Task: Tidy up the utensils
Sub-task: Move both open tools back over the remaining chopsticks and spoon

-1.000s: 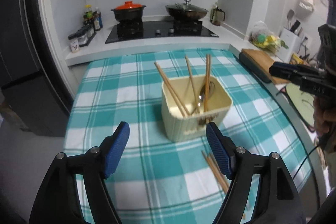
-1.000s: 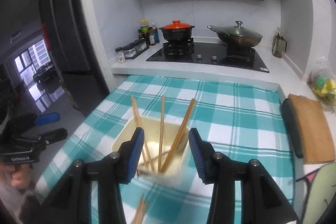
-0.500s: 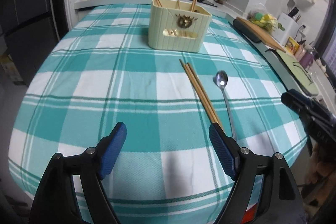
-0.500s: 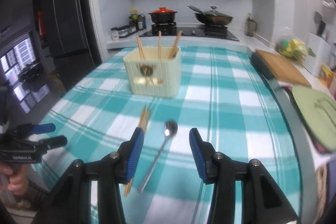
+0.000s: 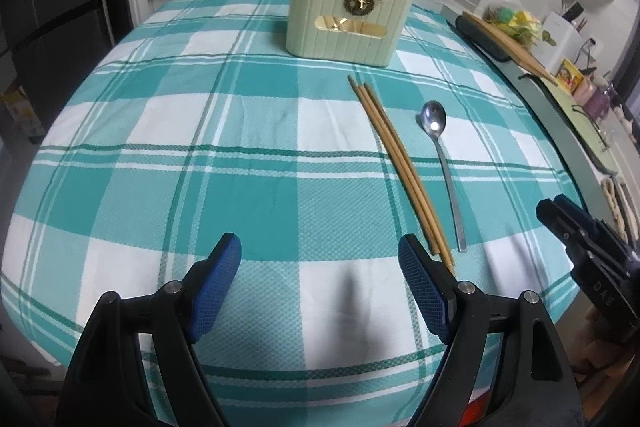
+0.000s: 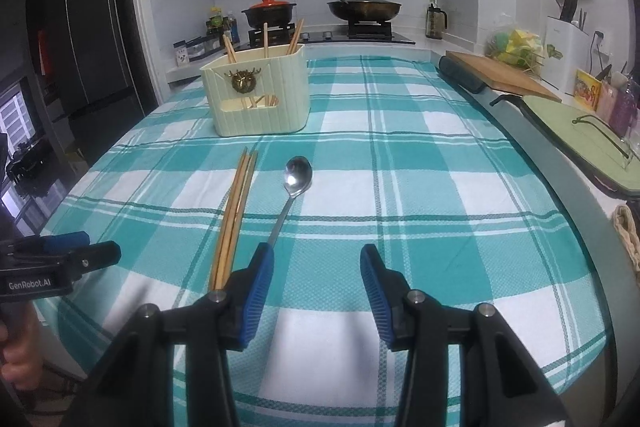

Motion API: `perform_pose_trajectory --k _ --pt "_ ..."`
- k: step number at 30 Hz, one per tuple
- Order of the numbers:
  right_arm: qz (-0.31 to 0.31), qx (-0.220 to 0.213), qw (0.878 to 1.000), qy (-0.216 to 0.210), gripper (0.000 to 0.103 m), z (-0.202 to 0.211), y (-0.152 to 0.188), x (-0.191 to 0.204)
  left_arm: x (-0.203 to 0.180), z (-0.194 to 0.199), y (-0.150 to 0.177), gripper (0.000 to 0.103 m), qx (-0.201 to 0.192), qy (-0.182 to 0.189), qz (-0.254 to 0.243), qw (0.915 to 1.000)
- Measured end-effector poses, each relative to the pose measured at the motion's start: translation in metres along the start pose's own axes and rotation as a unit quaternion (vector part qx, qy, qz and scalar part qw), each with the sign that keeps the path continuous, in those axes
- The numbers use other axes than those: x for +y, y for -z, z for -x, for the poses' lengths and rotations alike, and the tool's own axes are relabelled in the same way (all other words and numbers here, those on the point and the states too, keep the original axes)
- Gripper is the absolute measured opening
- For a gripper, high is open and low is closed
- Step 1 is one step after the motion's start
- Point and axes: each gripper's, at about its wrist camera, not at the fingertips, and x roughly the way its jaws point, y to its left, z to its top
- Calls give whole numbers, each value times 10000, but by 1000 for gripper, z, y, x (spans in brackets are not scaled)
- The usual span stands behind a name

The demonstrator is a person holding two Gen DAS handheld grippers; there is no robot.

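My left gripper (image 5: 320,281) hangs released, ribbed blue pads gaping over the woven teal-and-white checked cloth (image 5: 248,155). My right gripper (image 6: 318,291) is released too, nothing between its pads. Ahead of its left pad lie 3 slim wooden chopsticks (image 6: 234,223) bundled side by side, the glossy steel spoon (image 6: 294,187) just beside them. Farther ahead stands the ribbed cream holder (image 6: 260,99) with more chopsticks upright inside.
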Motion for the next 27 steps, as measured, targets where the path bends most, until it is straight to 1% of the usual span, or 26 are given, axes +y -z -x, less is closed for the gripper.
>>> perform_pose_trajectory --k 4,7,9,13,16,20,22,24,27 --pt "21 118 9999 -53 46 -7 6 5 -4 -10 -10 82 59 72 -61 9999" --pt "46 135 9999 -72 46 -8 7 6 -12 -20 -26 87 -92 11 -257 9996" --pt "36 121 9999 -70 46 -8 7 6 -18 -32 -37 87 -129 -9 -346 9993" --pt "2 136 9999 -57 46 -7 7 5 -31 -59 -49 87 50 120 -390 9992" --pt "-50 173 9998 -53 46 -8 10 2 -44 -72 -50 87 83 29 -549 9985" --pt "-149 202 9997 -47 46 -9 12 -4 -57 -84 -49 87 99 -189 -779 9967" --pt "-212 194 9996 -52 46 -9 12 -8 -60 -89 -47 87 117 -365 -873 9954" --pt "-261 187 9995 -64 46 -10 12 -11 -58 -94 -45 87 177 -461 -860 9951" --pt "-296 188 9994 -82 46 -10 12 -13 -54 -95 -44 88 180 -441 -748 9961"
